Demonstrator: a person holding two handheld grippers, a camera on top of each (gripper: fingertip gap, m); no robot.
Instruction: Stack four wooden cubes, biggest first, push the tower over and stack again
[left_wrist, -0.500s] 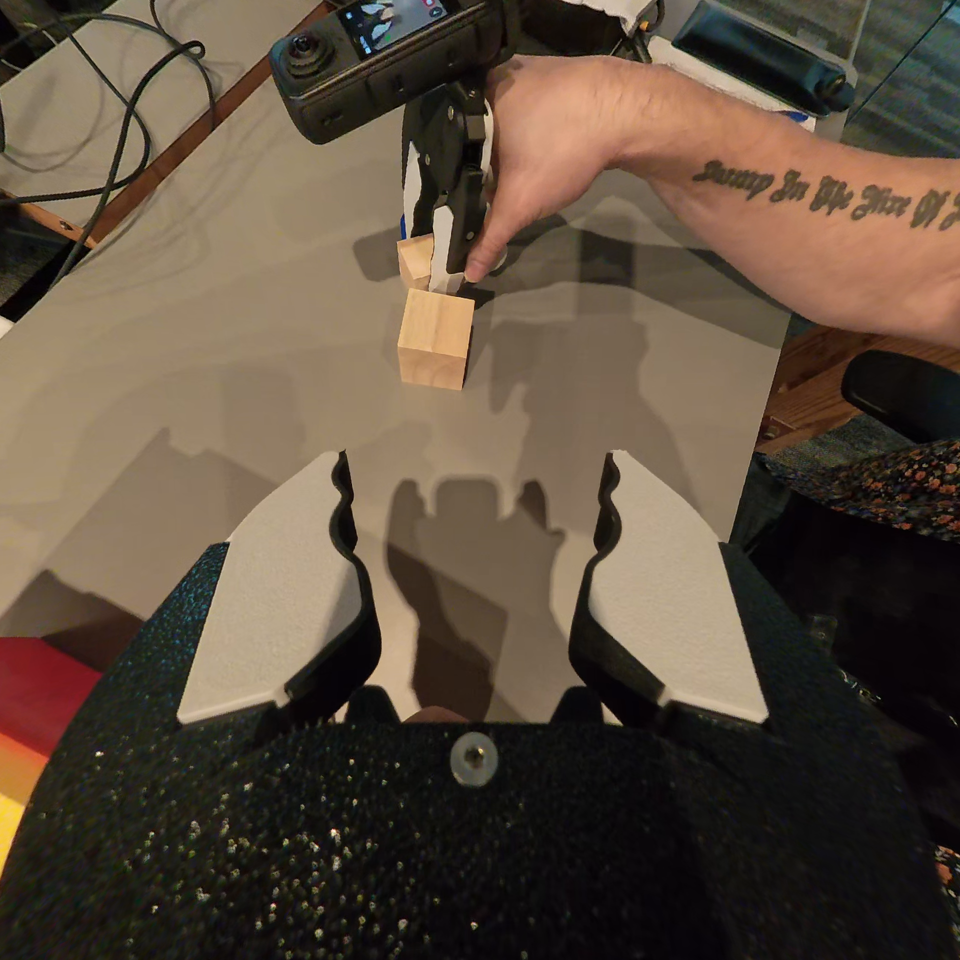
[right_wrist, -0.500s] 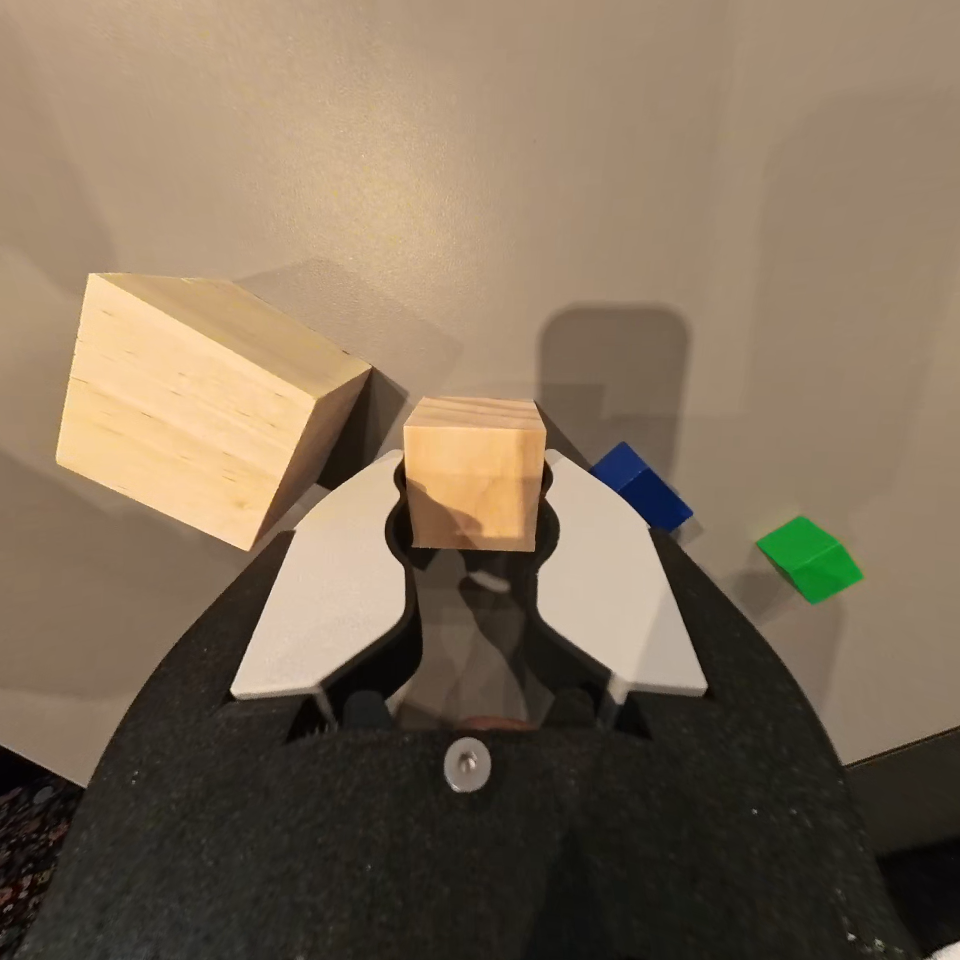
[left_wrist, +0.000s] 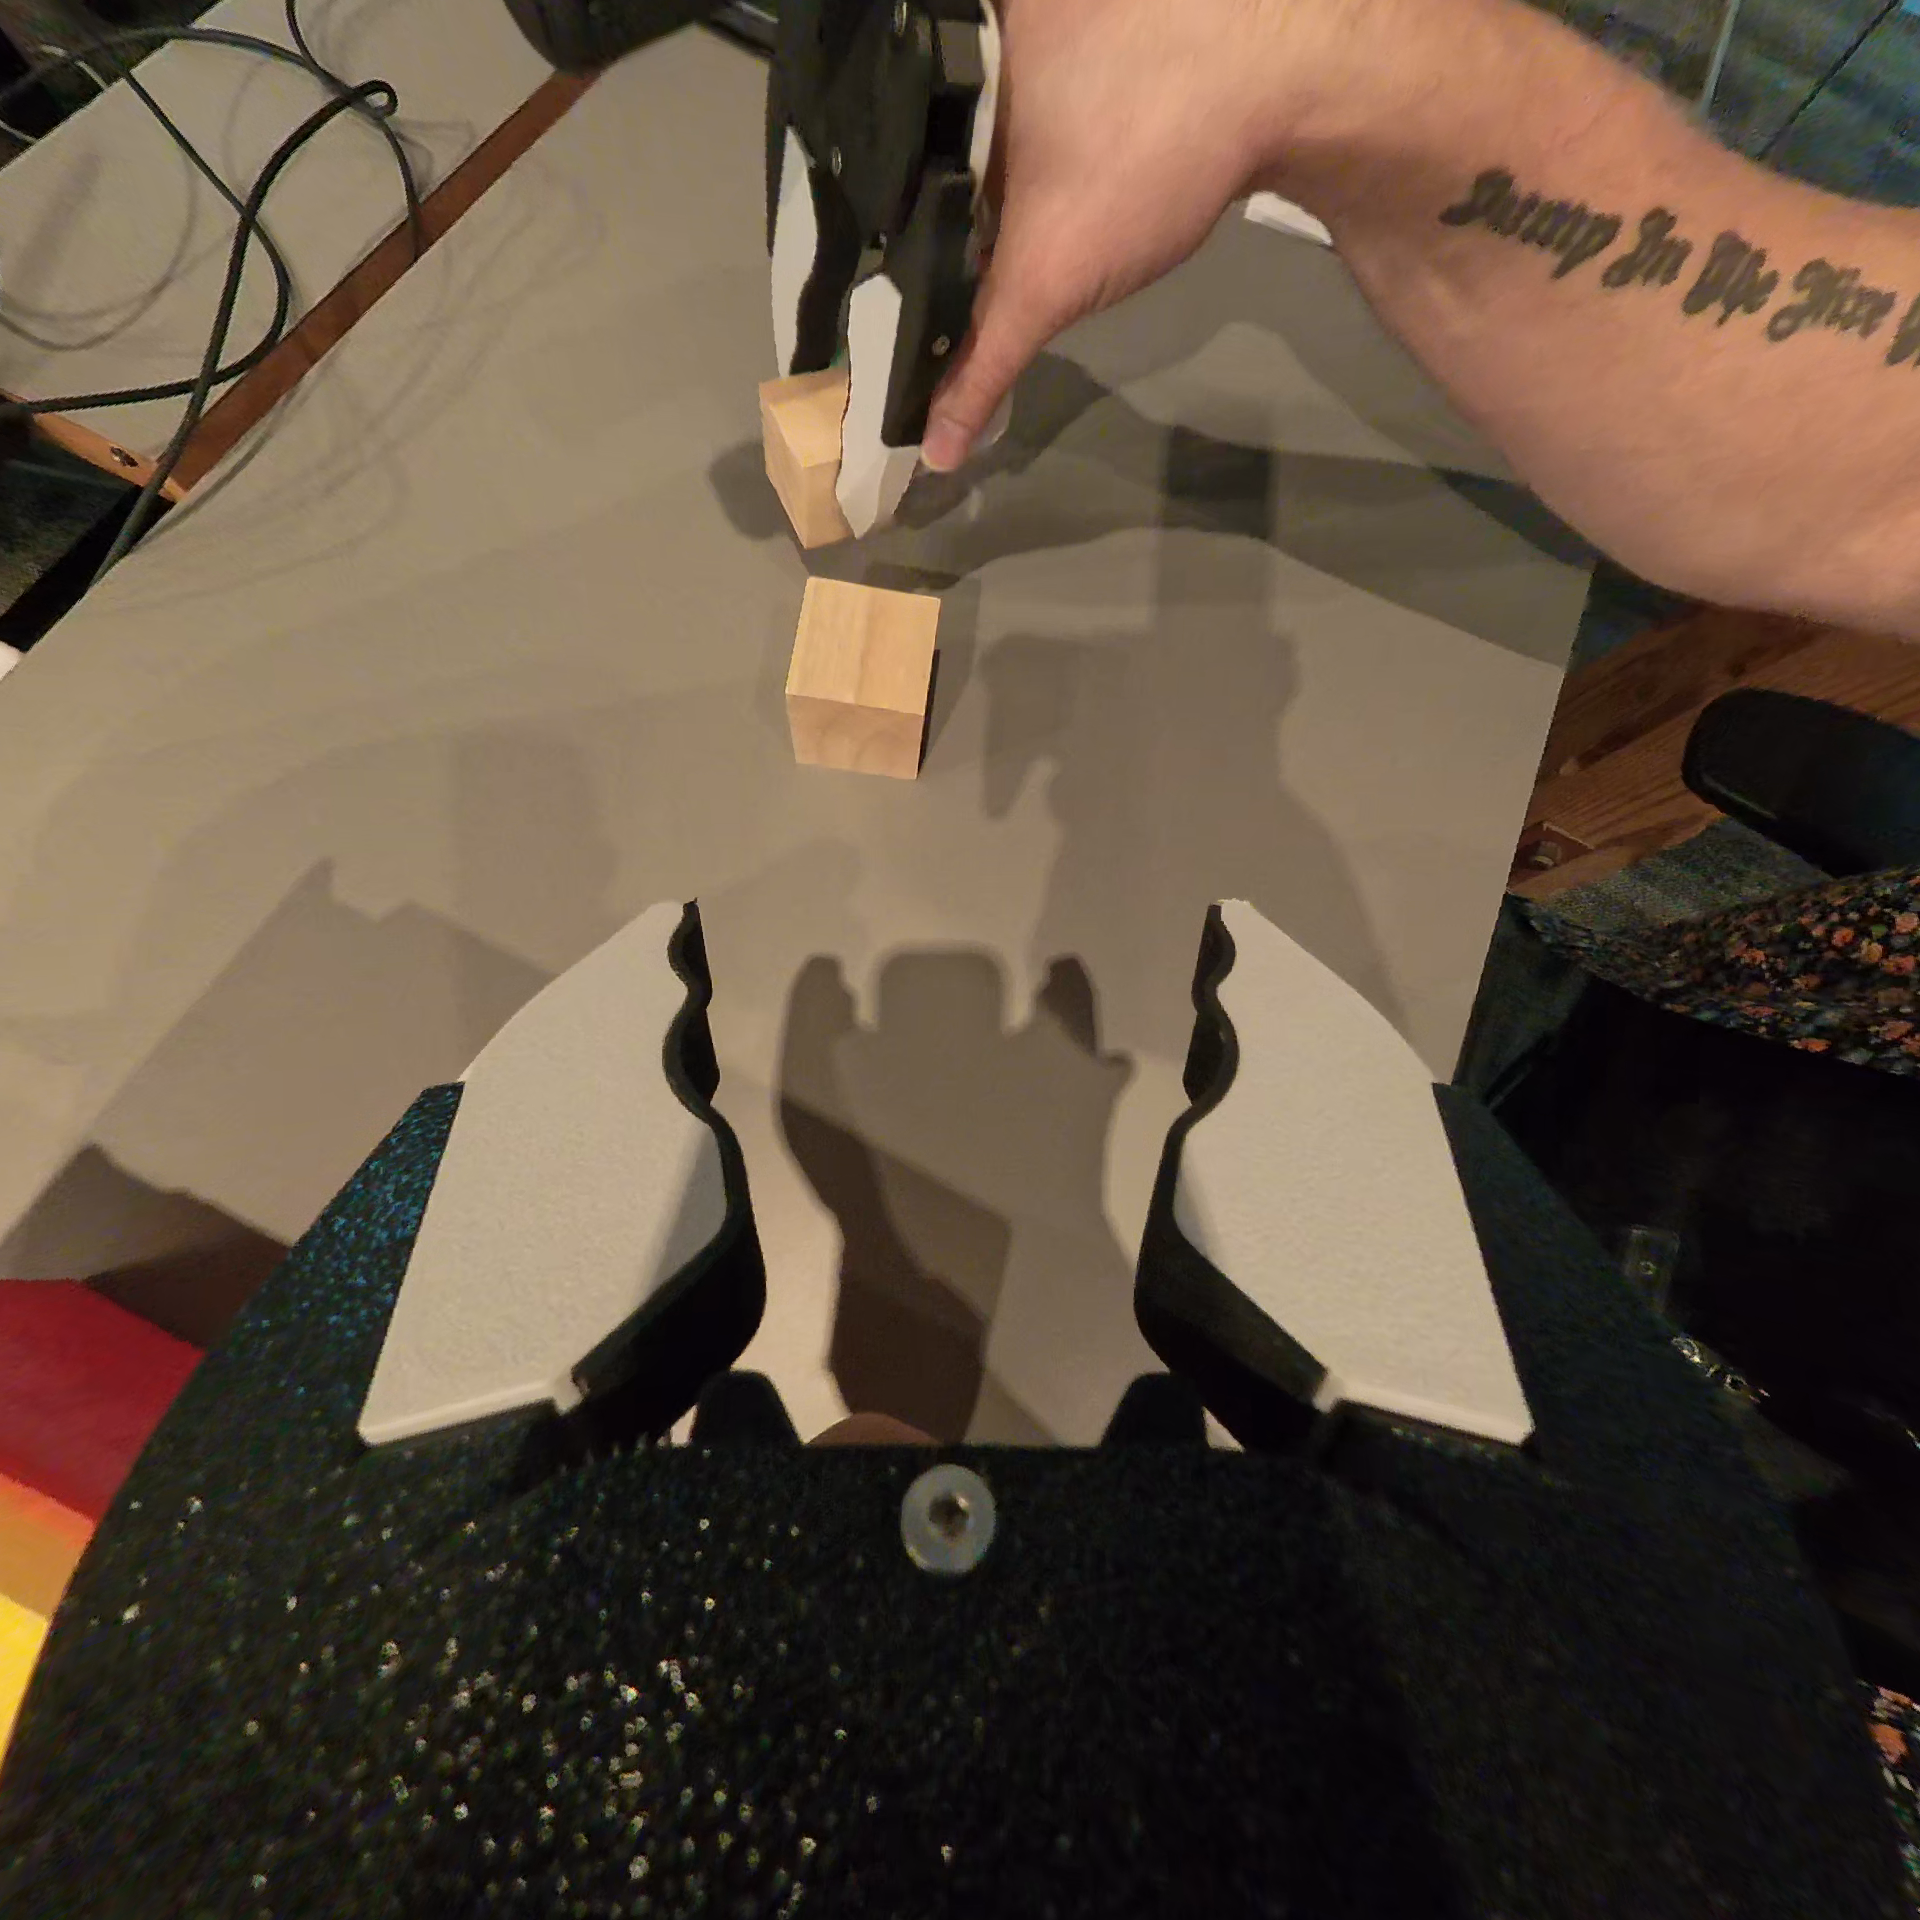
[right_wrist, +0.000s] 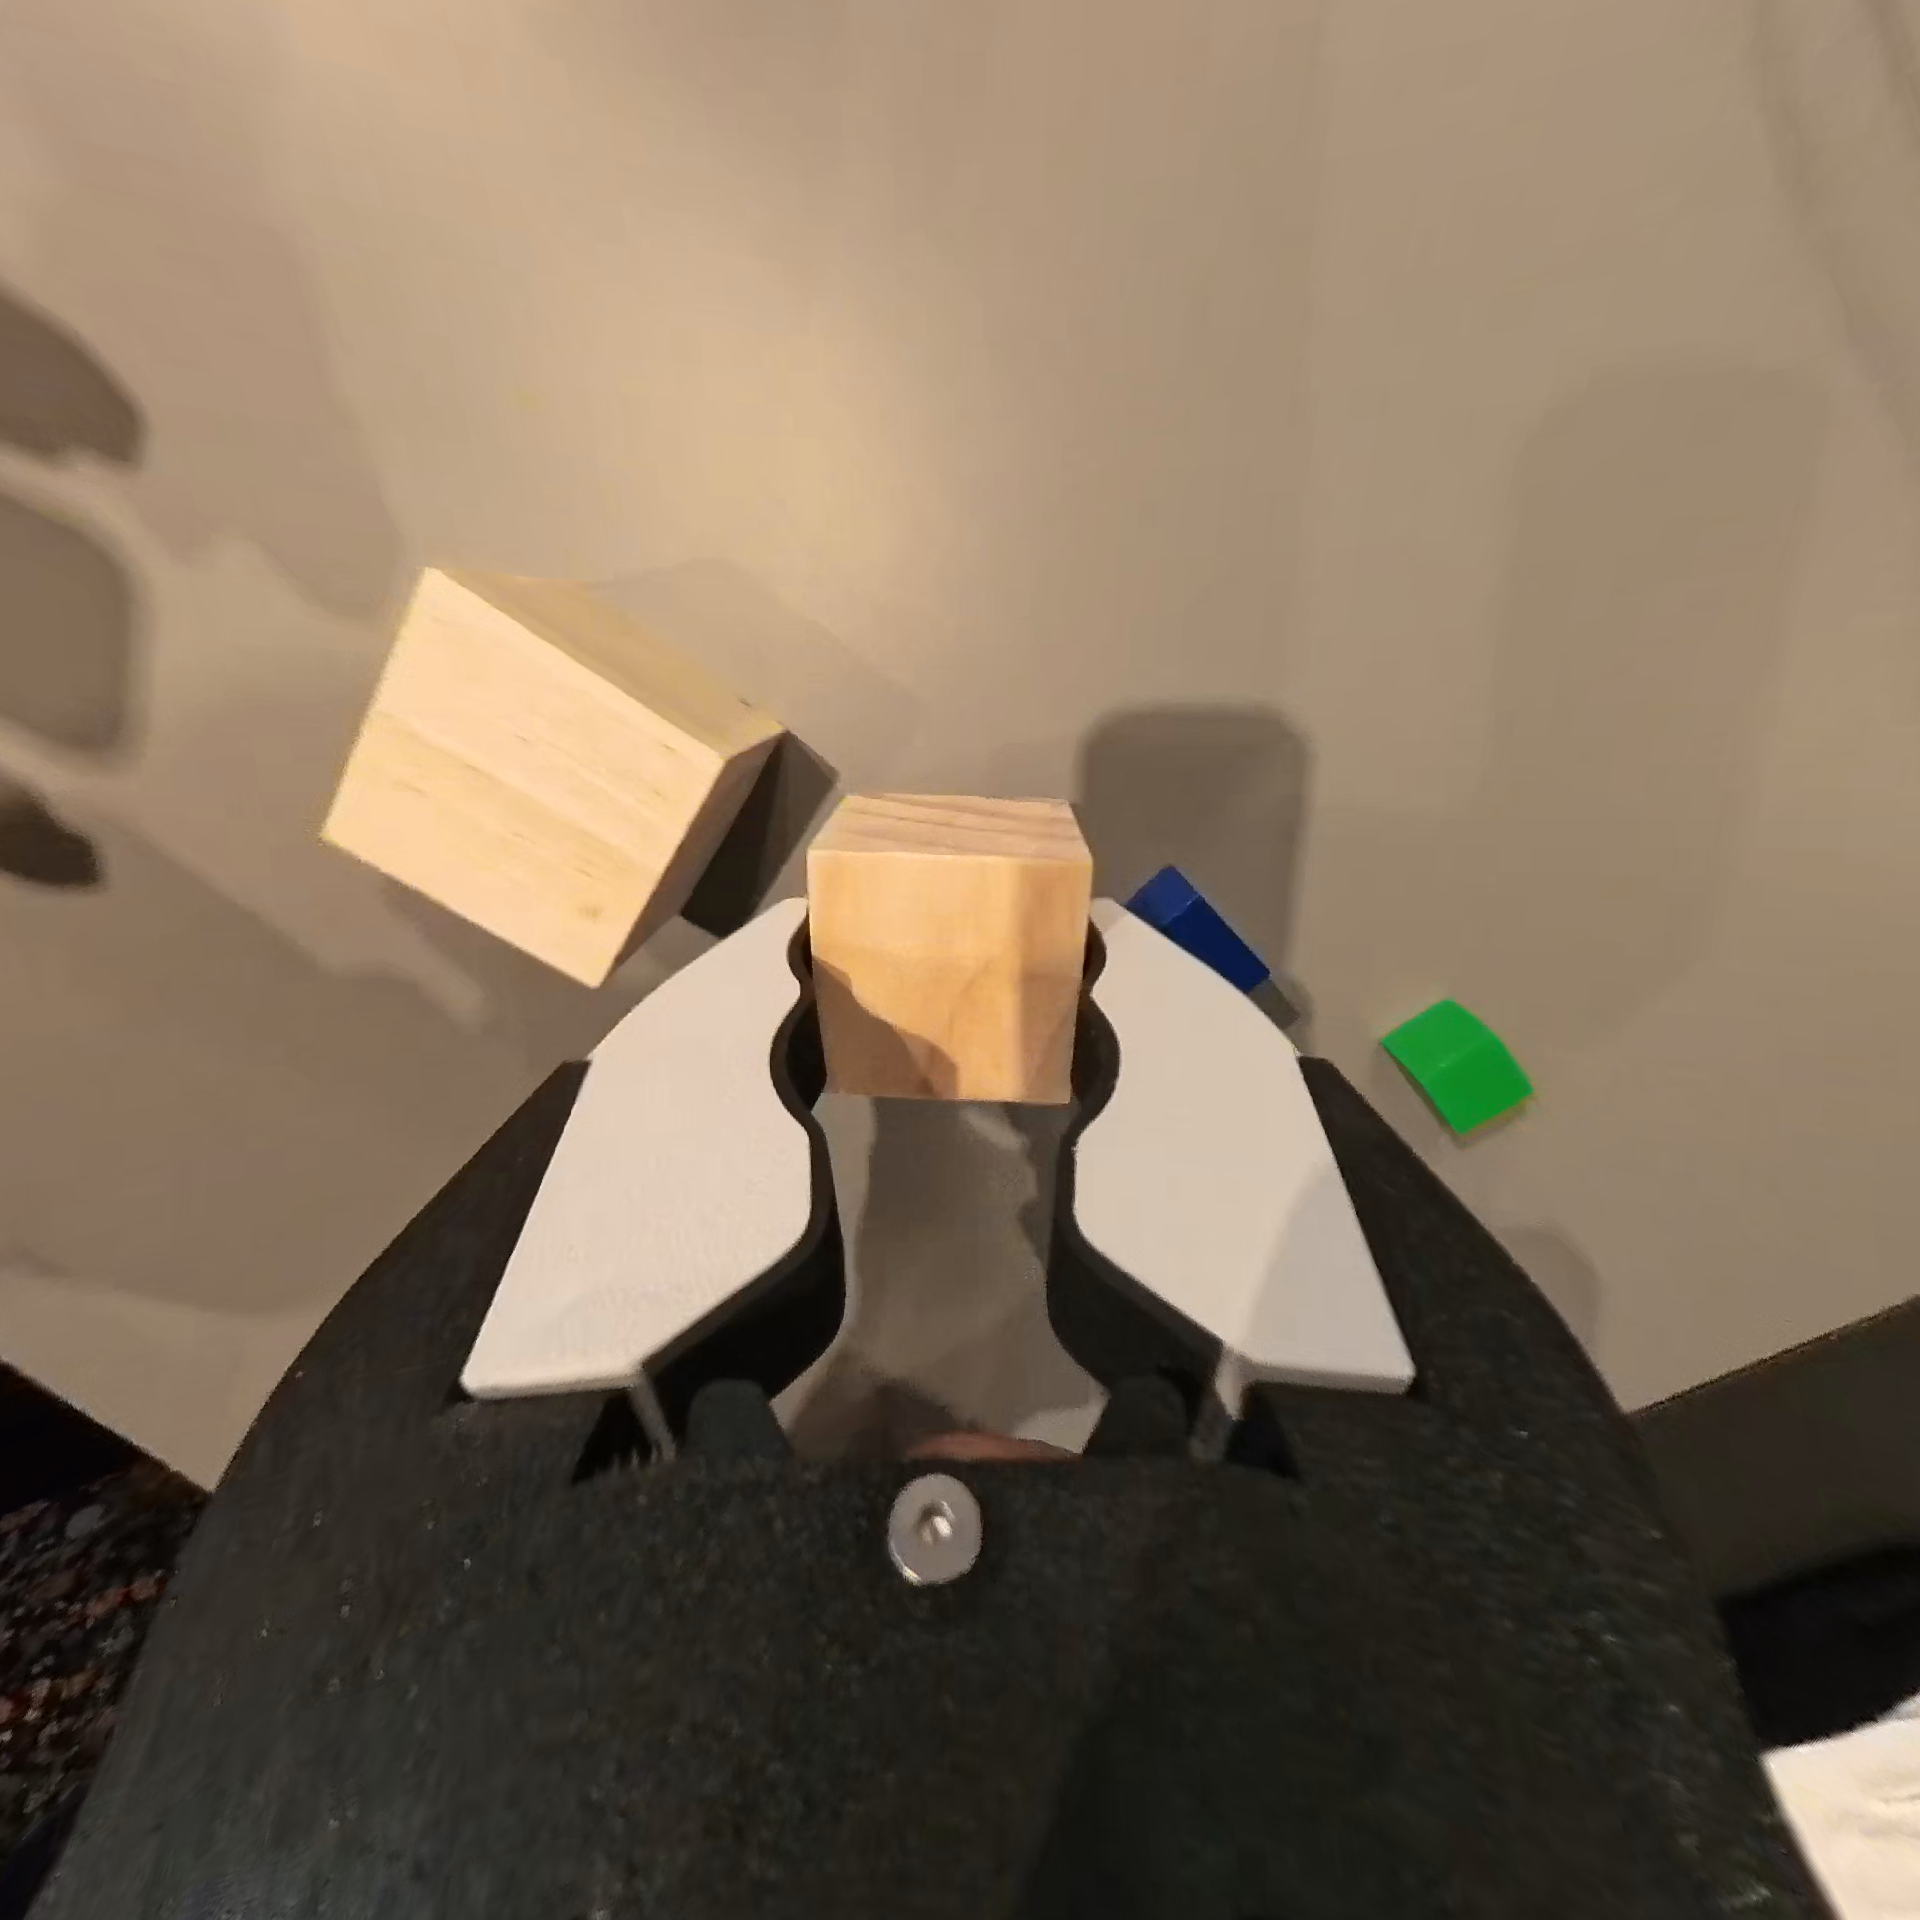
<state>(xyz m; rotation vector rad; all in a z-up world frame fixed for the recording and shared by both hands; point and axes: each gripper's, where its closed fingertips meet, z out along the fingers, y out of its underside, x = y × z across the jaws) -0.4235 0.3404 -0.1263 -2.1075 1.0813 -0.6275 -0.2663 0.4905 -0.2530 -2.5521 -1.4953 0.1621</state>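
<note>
- Gaping wide at the near edge of the left wrist view, the left claw (left_wrist: 951, 1039) holds nothing and hangs over bare grey tabletop (left_wrist: 416, 727), its shadow falling between the fingers
- Beyond it, well apart, a big cube (left_wrist: 860, 675) of pale wood sits flat on the tabletop
- Just past that cube, the right claw (left_wrist: 831, 457) points down from a hand (left_wrist: 1091, 187) and is clamped on a small cube (left_wrist: 800, 457), which is lifted clear of the tabletop with its shadow beneath
- Farthest off to the left, black cables (left_wrist: 260, 208) trail over a second grey surface behind a wooden edge
- From the right wrist view, the right claw (right_wrist: 948, 935) grips the small cube (right_wrist: 948, 956) by two opposite faces at the fingertips, the fingers closed only as far as the cube allows
- To its left lies the big cube (right_wrist: 540, 769), near but not touching
- To its right, a blue block (right_wrist: 1195, 925) shows just behind the finger, and a green block (right_wrist: 1455, 1060) lies beside it near the tabletop edge
</note>
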